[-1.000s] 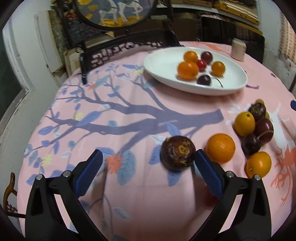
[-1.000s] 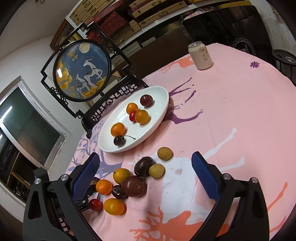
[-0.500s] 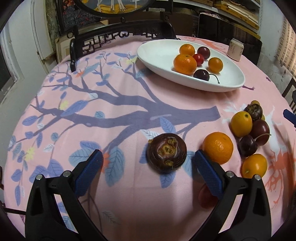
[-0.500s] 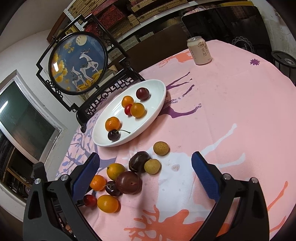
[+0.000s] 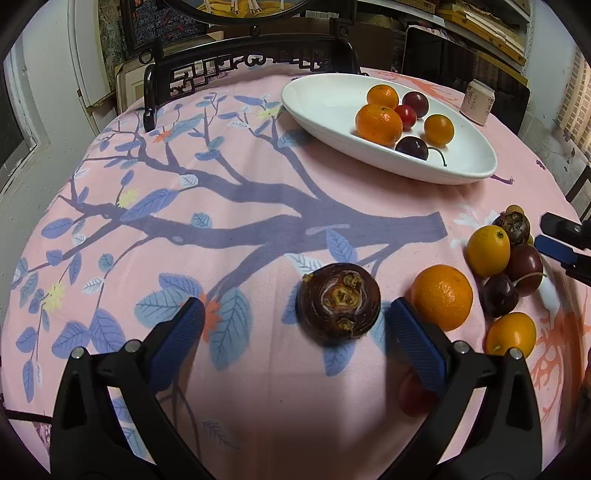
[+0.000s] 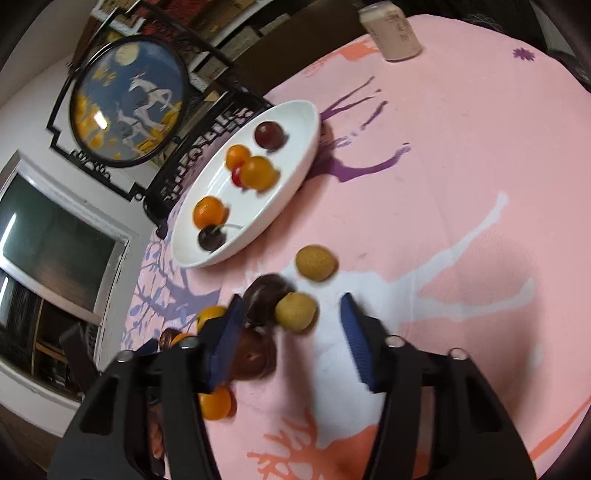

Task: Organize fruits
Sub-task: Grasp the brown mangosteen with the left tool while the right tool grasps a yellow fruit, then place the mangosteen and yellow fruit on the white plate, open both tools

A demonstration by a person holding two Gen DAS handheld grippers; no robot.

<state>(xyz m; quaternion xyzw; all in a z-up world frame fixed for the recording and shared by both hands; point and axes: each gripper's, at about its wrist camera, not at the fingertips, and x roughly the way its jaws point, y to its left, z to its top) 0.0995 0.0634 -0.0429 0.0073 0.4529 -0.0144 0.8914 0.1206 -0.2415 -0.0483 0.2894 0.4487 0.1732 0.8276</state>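
A white oval dish (image 5: 325,114) (image 6: 295,155) holds several oranges, plums and cherries. In the left wrist view my left gripper (image 5: 293,325) is open around a dark brown round fruit (image 5: 338,302) on the pink cloth, nearer its right finger. An orange (image 5: 442,297) and a cluster of loose fruit (image 5: 502,258) lie to the right. In the right wrist view my right gripper (image 6: 291,336) is open, partly narrowed, low over the cluster, with a tan longan (image 6: 296,311) between its fingers and a dark fruit (image 6: 264,297) by the left finger. Another longan (image 6: 316,263) lies beyond.
A drink can (image 5: 479,101) (image 6: 393,35) stands at the table's far side. A black carved stand with a round painted screen (image 6: 129,99) stands behind the dish. The right gripper's fingers (image 5: 557,240) show at the right edge of the left wrist view.
My right gripper has dropped down and forward over the fruit cluster and its jaws have narrowed. My left gripper has shifted so the brown fruit sits between its fingers.
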